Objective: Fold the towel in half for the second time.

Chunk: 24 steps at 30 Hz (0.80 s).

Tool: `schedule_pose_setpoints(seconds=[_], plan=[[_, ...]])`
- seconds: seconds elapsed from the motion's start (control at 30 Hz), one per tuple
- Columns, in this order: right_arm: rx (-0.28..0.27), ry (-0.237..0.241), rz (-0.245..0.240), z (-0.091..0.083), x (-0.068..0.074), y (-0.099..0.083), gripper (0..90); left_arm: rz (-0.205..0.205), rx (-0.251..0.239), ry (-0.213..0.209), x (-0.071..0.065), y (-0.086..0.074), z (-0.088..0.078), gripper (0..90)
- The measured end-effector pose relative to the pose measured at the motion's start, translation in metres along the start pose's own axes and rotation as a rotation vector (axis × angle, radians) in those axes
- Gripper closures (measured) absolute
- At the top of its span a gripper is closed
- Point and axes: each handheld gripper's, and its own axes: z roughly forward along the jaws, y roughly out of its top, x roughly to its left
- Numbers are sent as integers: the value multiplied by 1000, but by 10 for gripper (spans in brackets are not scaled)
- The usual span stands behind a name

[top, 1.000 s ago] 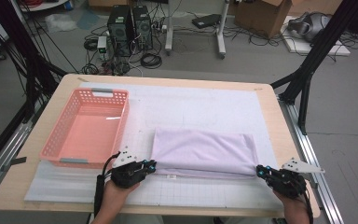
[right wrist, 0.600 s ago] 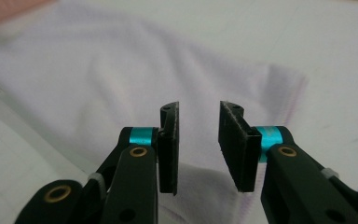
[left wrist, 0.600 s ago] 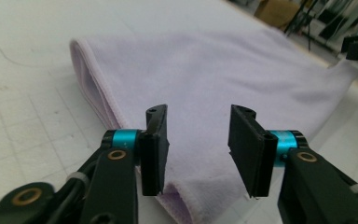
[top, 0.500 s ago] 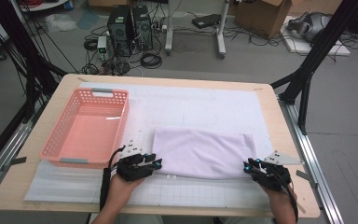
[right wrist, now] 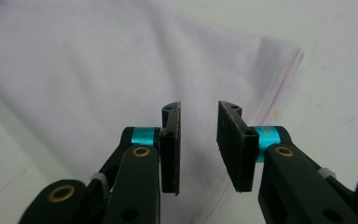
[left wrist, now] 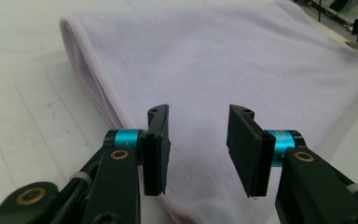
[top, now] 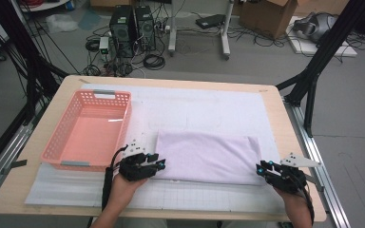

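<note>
Two hand-held black grippers are sitting at the near edge of a folded pale lilac cloth (top: 208, 156), which is lying flat on the white mat (top: 209, 111) covering the wooden table (top: 285, 142), just right of the empty salmon-pink plastic basket (top: 89, 130).

Going left to right: the person's left hand (top: 123, 187) is coming in from the bottom of the high view, forearm angled up and slightly rightward, carrying the left gripper (top: 158, 165) low and nearly level at the cloth's near left corner. In the left gripper view, its jaws have just been opening and are standing apart, with the cloth's folded edge (left wrist: 88, 88) lying below and beyond them; the pads (left wrist: 158, 149) are not pressing on the fabric.

The right hand (top: 297, 204) is entering at the lower right, wrist tilted toward the left, holding the right gripper (top: 262, 168) at the cloth's near right corner. In the right gripper view, its jaws have likewise just been opening and are showing a narrower gap, the cloth's stitched corner (right wrist: 279, 70) lying just beyond, with nothing clamped between the pads (right wrist: 170, 149).
</note>
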Motion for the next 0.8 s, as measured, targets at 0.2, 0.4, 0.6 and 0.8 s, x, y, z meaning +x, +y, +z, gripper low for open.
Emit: schedule_pose_setpoints(seconds=[0.2,0.4,0.6,0.8], plan=[[-21,5,-5,16,-5,14,698,1,-37,30,16,25,26,581],[0,30,-14,36,-10,25,712,-16,41,98,33,38,60,610],[86,71,-62,74,-17,45,709,-26,71,164,36,36,68,674],[152,80,-60,117,-25,63,753,-33,80,179,36,34,65,709]])
